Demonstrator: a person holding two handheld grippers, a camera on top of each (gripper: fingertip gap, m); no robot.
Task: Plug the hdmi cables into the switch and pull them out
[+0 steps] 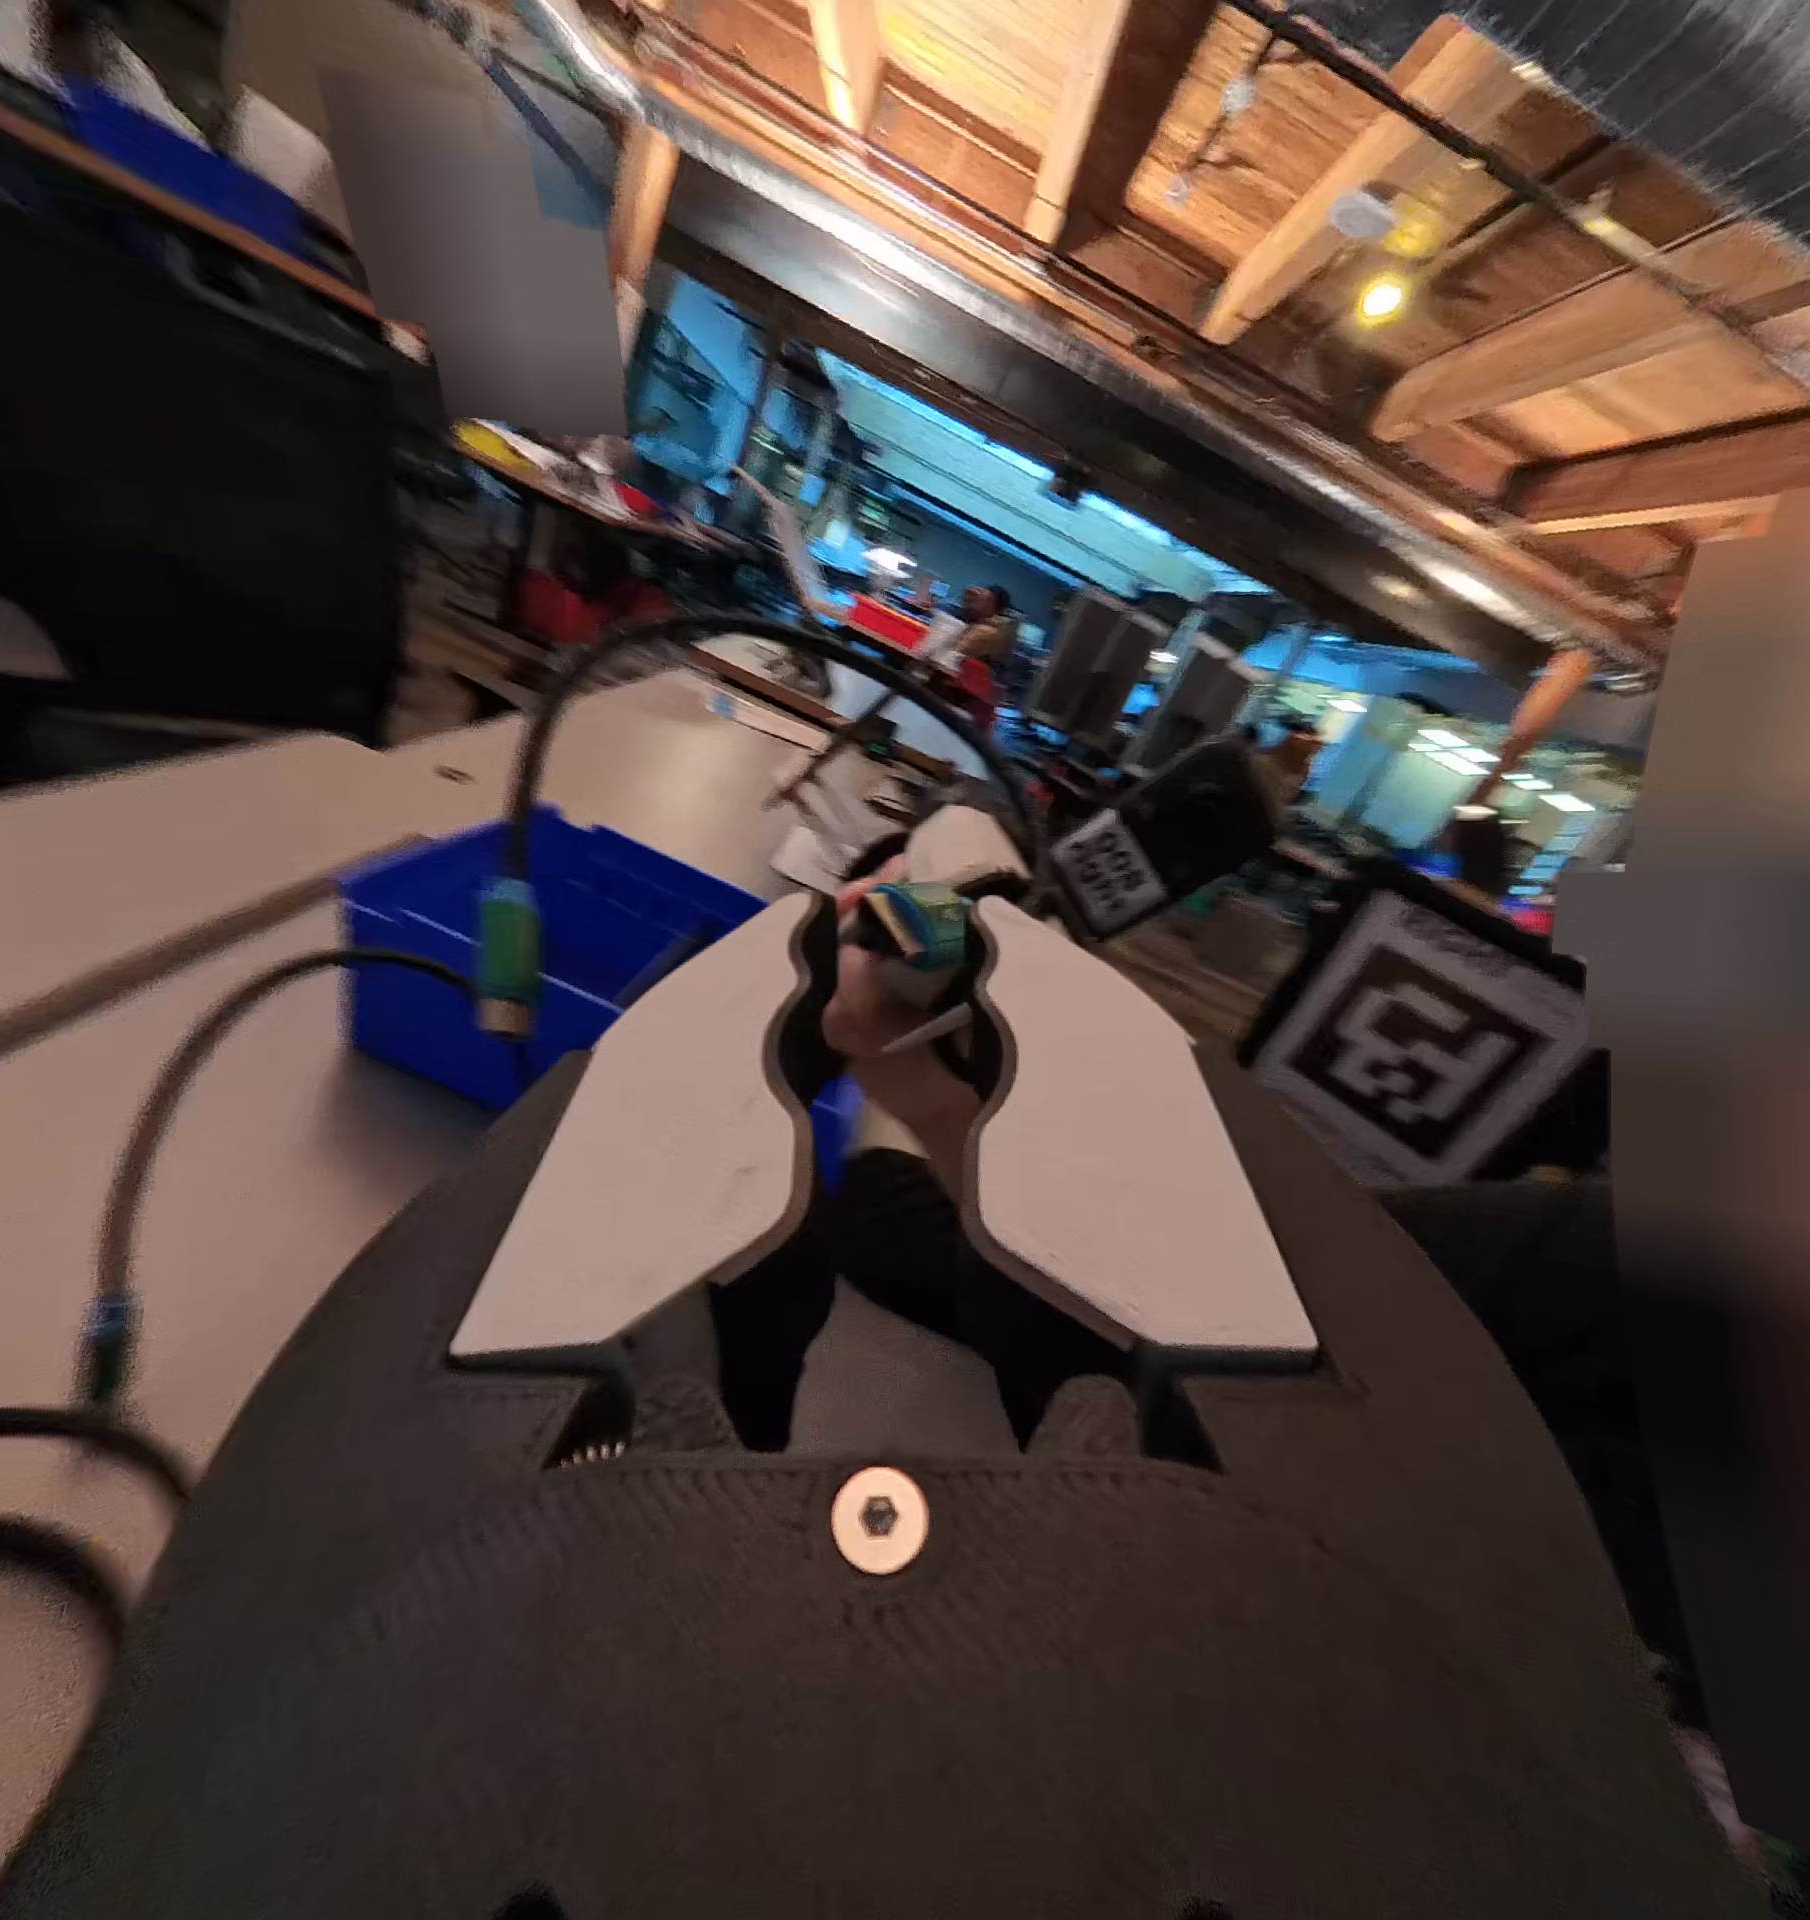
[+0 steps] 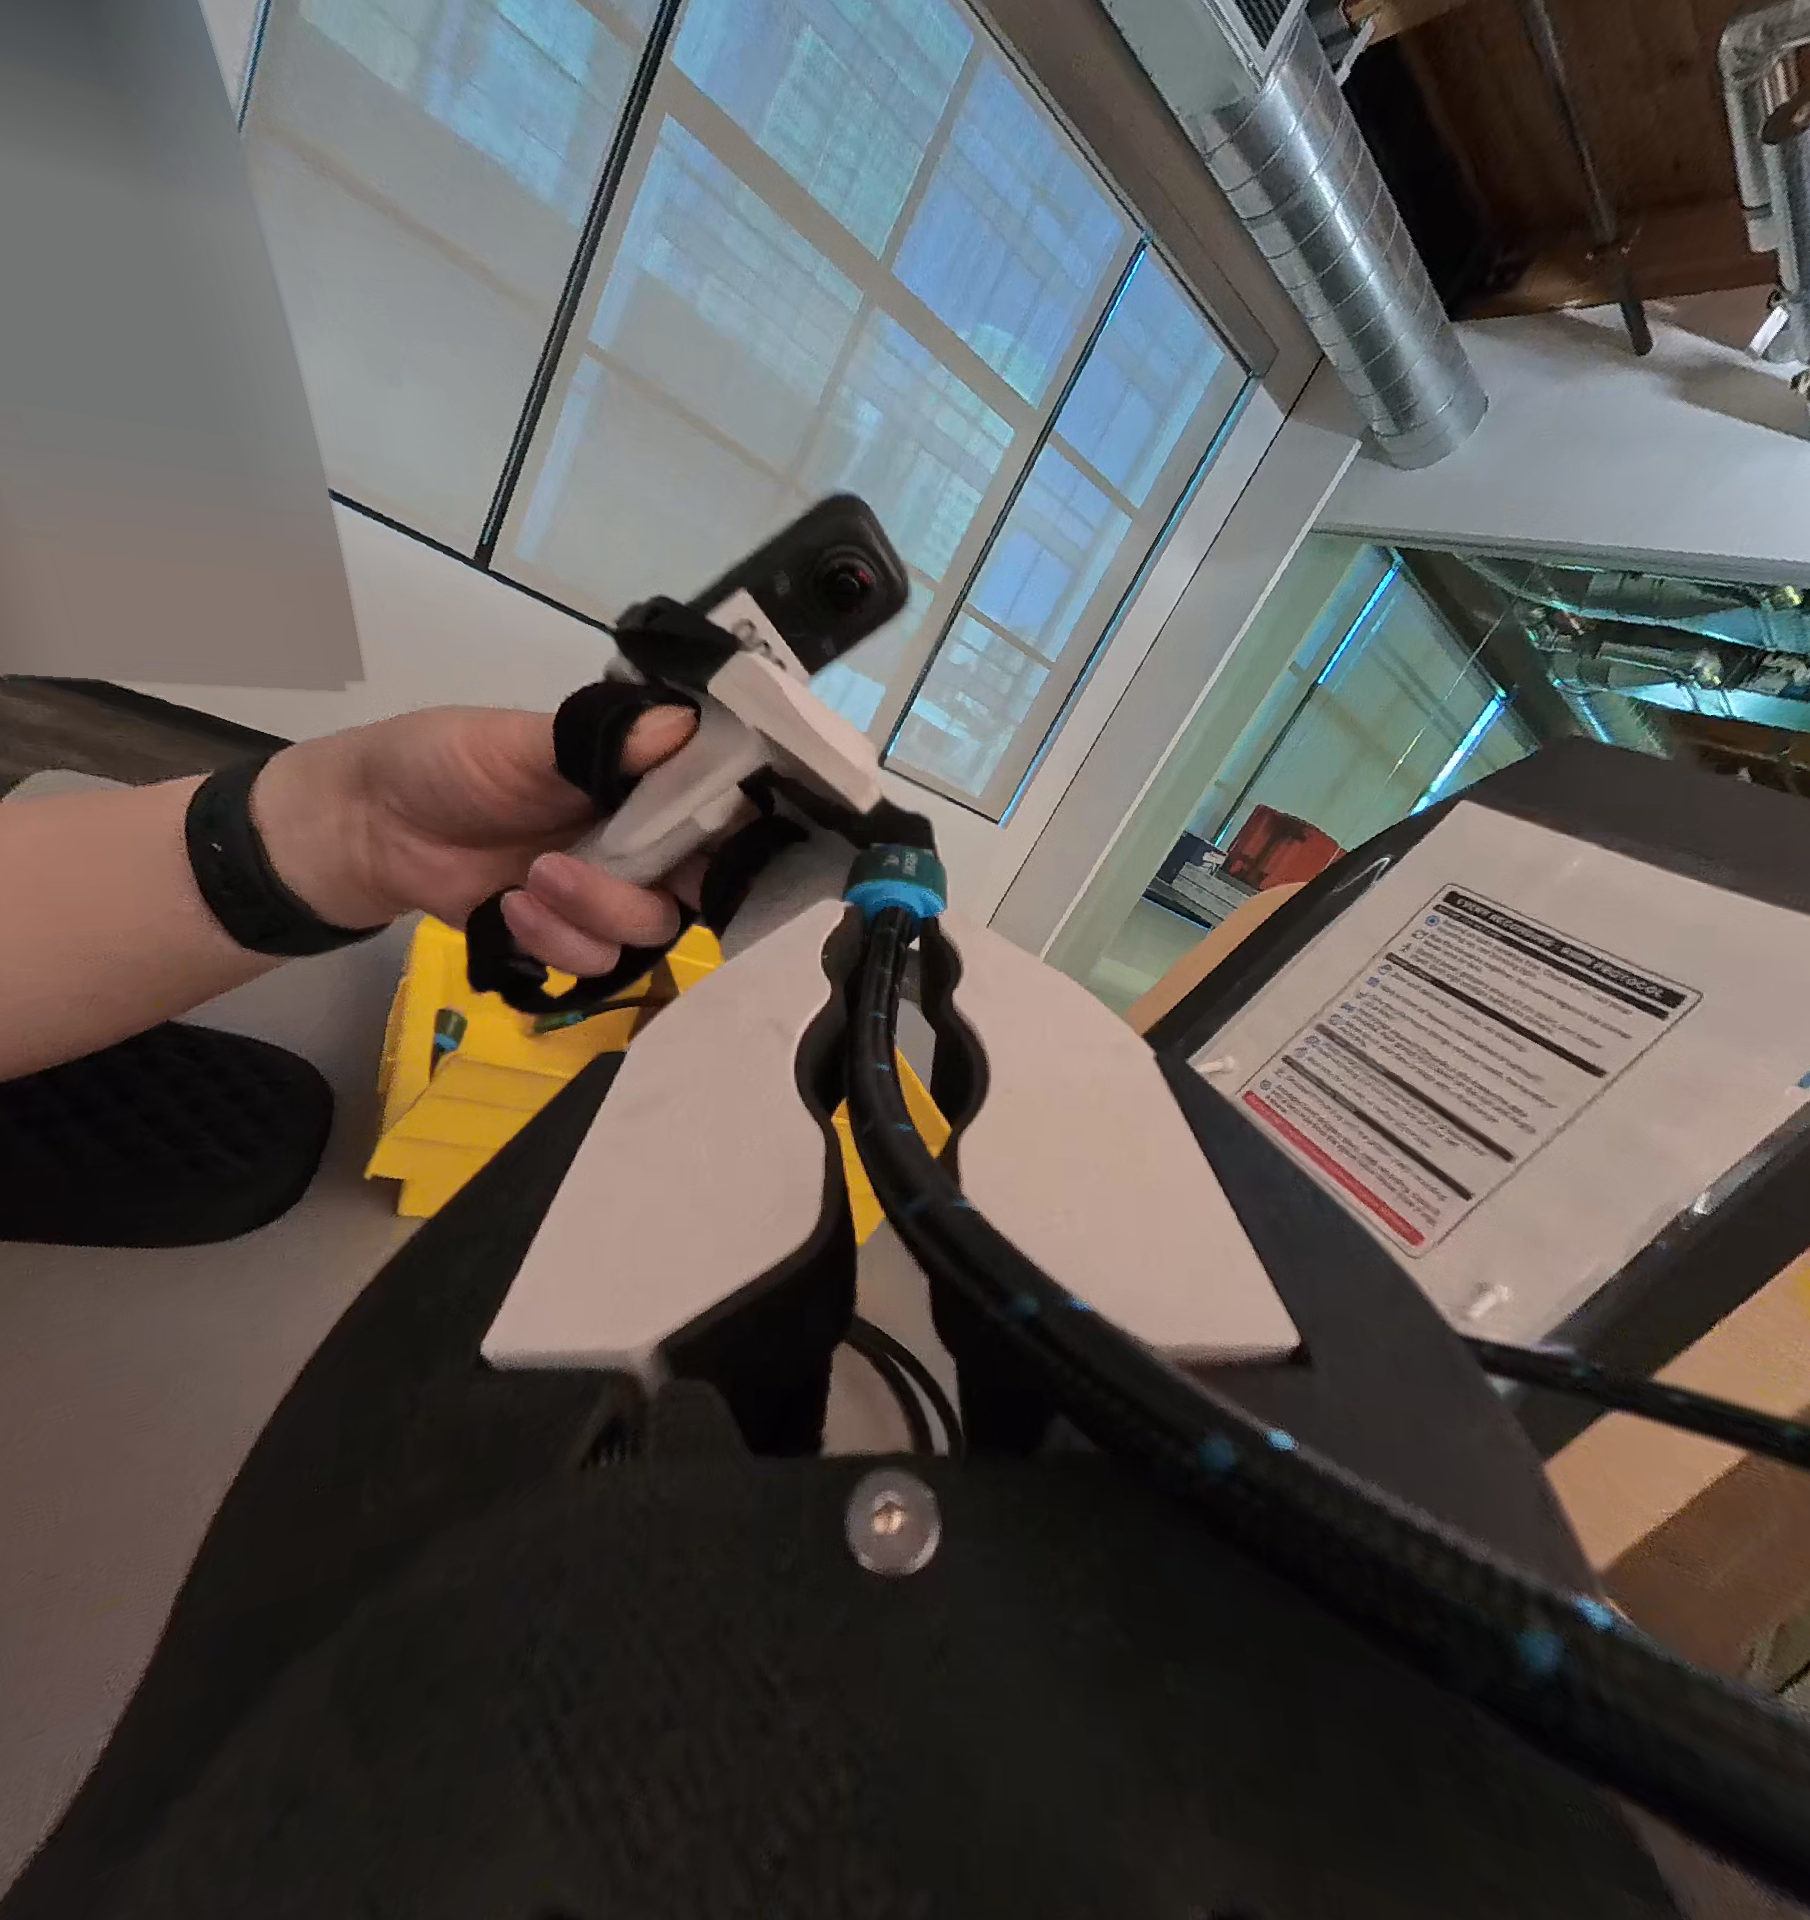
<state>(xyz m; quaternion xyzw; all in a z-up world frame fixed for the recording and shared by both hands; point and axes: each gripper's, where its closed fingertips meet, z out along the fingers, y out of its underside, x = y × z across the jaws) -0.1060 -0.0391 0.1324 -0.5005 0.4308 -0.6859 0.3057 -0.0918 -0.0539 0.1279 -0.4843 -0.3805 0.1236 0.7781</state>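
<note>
My right gripper (image 2: 893,935) is shut on a black braided HDMI cable (image 2: 911,1153), just behind its teal, blue-ringed connector (image 2: 893,881). The connector points away from this gripper, toward my left gripper (image 2: 885,821), which a bare hand (image 2: 433,800) holds close in front. In the left wrist view my left gripper (image 1: 901,914) has its jaws apart. The same connector (image 1: 927,920) sits at its tips, gold plug end facing the camera, with a gap on its left side. A green connector (image 1: 506,951) hangs on a looping black cable (image 1: 672,634). No switch is visible.
A blue bin (image 1: 620,914) stands on the grey table (image 1: 153,831). A yellow bin (image 2: 465,1091) holds more connectors. A black box with a marker tag (image 1: 1420,1039) is at the right. A white panel with a printed sheet (image 2: 1483,1049) and a cardboard box (image 2: 1711,1455) are at the right. My left and right fingertips are right by each other.
</note>
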